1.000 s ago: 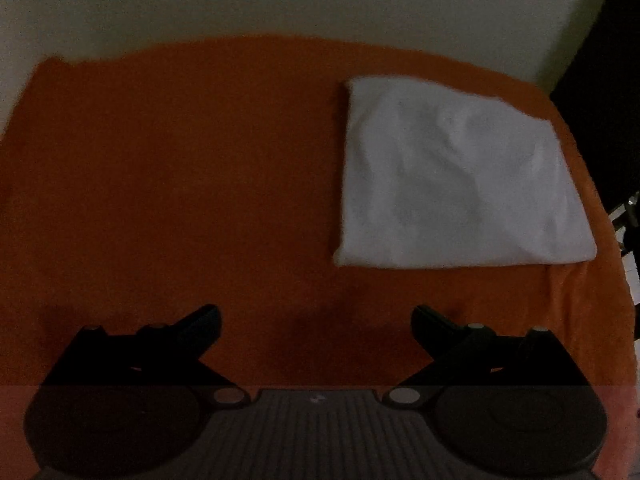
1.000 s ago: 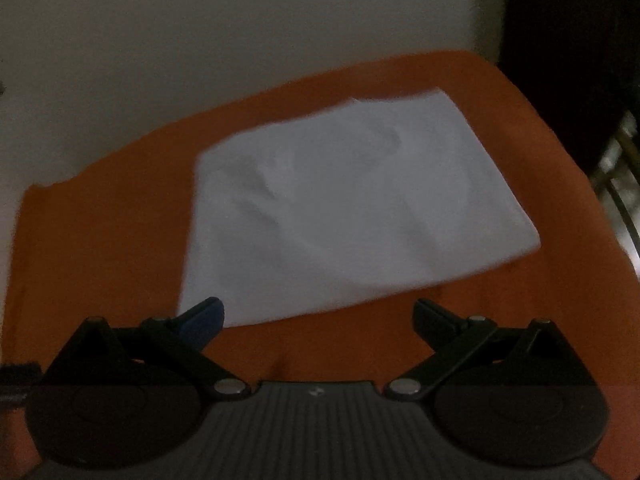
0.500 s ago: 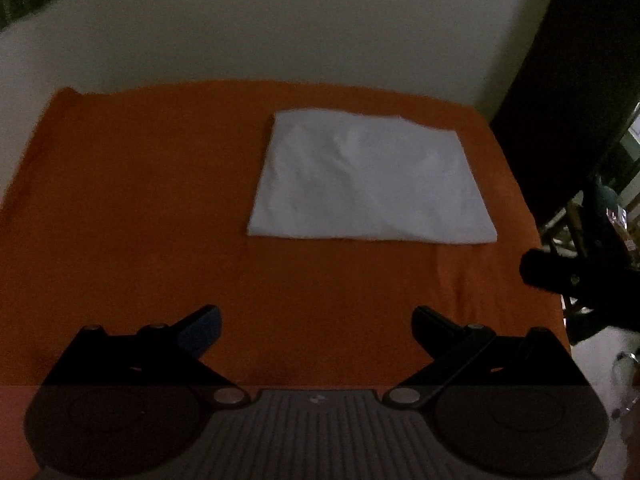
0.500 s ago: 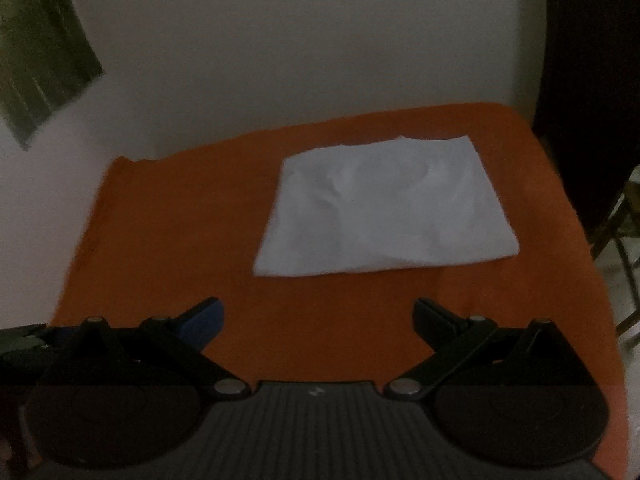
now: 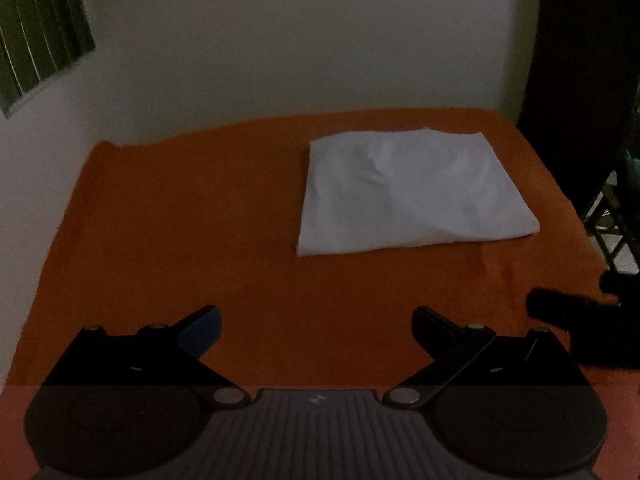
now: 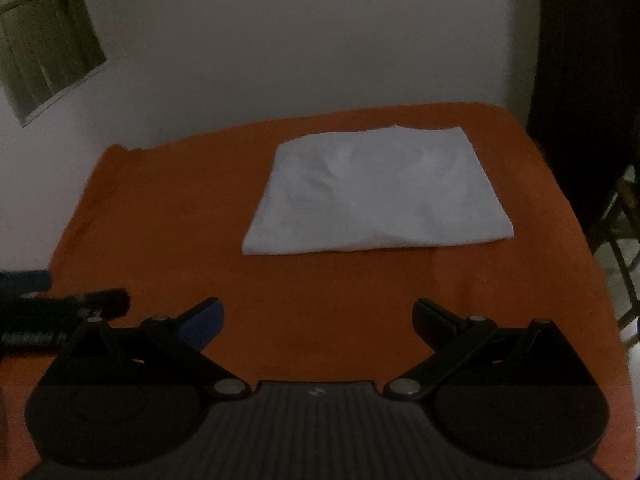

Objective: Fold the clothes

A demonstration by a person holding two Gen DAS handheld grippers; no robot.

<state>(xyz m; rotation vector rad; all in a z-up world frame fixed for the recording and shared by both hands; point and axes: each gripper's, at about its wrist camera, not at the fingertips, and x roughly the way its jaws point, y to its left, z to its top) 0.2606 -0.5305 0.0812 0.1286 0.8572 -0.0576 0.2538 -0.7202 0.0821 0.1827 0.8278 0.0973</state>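
While hanging back over the orange surface [image 5: 180, 220], both sets of tongs, left [image 5: 316, 320] and right [image 6: 318, 314], gaping wide, holding nothing. White cloth [image 6: 376, 192] lying folded, right of centre in both frames, well apart from either. Looking soft, light, floppy; probably best pinching at a near corner.

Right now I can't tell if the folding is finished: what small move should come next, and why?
Probably keep both claws back and stop. The white garment already lies as a flat folded rectangle on the orange cloth, and the left claw and right claw are both open, empty and short of it.
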